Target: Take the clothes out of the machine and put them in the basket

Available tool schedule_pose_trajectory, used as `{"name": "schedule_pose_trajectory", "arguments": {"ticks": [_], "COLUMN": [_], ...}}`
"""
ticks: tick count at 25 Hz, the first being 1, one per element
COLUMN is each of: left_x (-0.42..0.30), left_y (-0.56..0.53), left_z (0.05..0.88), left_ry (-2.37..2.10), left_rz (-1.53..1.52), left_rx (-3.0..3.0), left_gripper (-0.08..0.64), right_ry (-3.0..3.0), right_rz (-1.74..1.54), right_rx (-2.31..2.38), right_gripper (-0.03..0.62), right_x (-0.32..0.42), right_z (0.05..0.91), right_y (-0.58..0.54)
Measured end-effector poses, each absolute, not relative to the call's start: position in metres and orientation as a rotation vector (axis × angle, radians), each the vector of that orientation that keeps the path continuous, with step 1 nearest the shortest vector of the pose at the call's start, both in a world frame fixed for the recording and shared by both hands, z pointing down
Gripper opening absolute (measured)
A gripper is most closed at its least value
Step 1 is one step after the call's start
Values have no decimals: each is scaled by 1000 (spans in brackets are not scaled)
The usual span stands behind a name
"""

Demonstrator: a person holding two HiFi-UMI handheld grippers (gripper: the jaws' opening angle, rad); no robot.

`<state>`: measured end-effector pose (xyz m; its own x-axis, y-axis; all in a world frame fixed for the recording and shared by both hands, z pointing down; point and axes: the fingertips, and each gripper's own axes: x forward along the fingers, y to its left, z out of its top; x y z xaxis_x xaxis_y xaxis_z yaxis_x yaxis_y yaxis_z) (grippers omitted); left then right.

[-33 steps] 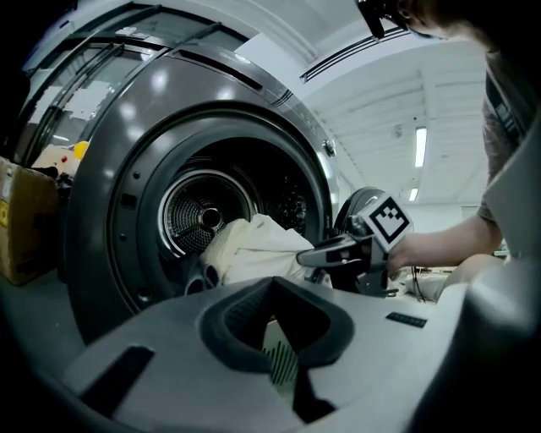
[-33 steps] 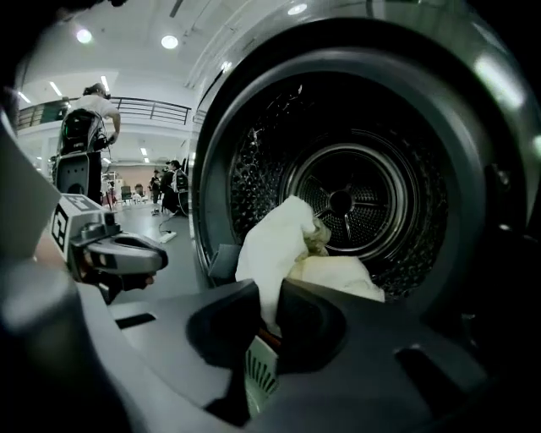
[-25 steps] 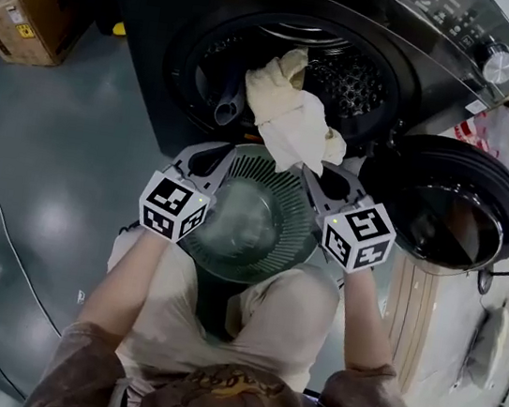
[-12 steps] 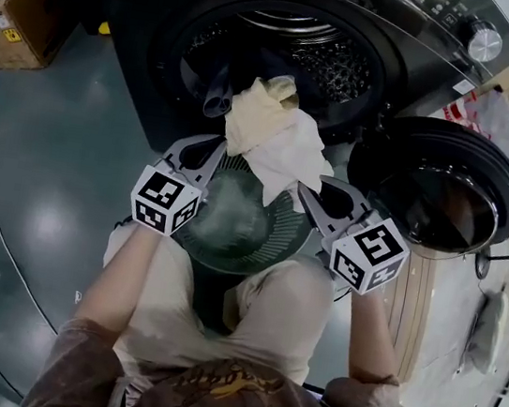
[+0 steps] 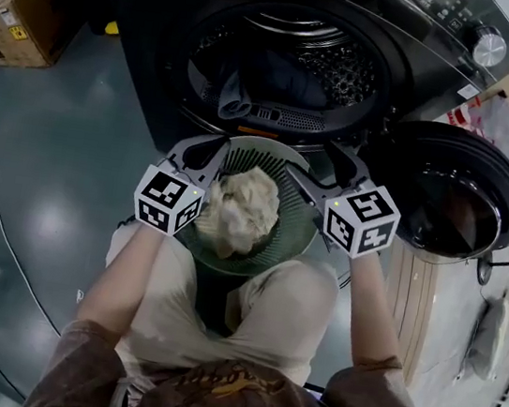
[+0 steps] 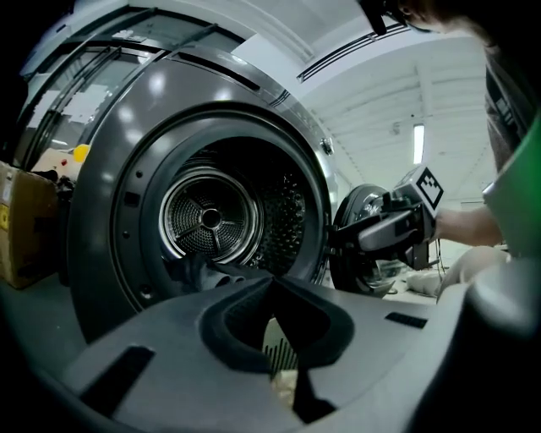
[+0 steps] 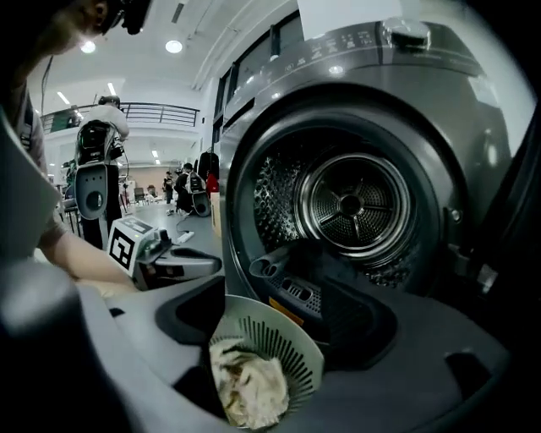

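Clothes: one cream cloth [image 5: 239, 213] now lies bunched in the basket [image 5: 297, 237], just below the mouth of the machine [image 5: 155, 41]. A second ago it hung at the right gripper [image 5: 315, 164], between the machine and the basket. That gripper's jaws have just been opening and stand spread over the basket rim, with nothing pinched. My left gripper [image 5: 207, 155] sits beside the basket, jaws pressed together on nothing. Dark clothes [image 5: 287, 79] remain inside the machine. I judge this drop complete and the task part done; the next reach should go back into the machine.
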<state>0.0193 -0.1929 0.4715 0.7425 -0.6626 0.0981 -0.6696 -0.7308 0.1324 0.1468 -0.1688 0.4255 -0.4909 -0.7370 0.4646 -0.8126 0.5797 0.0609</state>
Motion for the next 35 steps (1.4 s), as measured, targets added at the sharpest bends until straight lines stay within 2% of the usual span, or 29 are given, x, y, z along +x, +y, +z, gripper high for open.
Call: {"name": "schedule_pose_trajectory", "arguments": {"ticks": [14, 20, 25, 30, 32, 35], "left_x": [11, 10, 7, 8, 8, 6], "left_y": [-195, -194, -198, -202, -204, -205], "left_z": [467, 469, 475, 479, 482, 484], "left_ry": [-1127, -1131, -1134, -1136, -1132, -1130], "left_rz": [66, 85, 100, 113, 120, 118], "left_rx": [2772, 2764, 2753, 2744, 2740, 2735], "left_gripper": [5, 5, 5, 5, 5, 5], "right_ry": [-2370, -2307, -2224, -2225, -2252, -2276], "right_rz": [352, 445, 461, 463, 479, 428], "right_rx": [1133, 1141, 1147, 1129, 1106, 1064], "right_gripper": [396, 382, 277, 87, 52, 41], "right_x": [62, 48, 52, 50, 50, 54], "right_z": [492, 522, 539, 541, 535, 521], "right_y": [-314, -342, -347, -341, -335, -320]}}
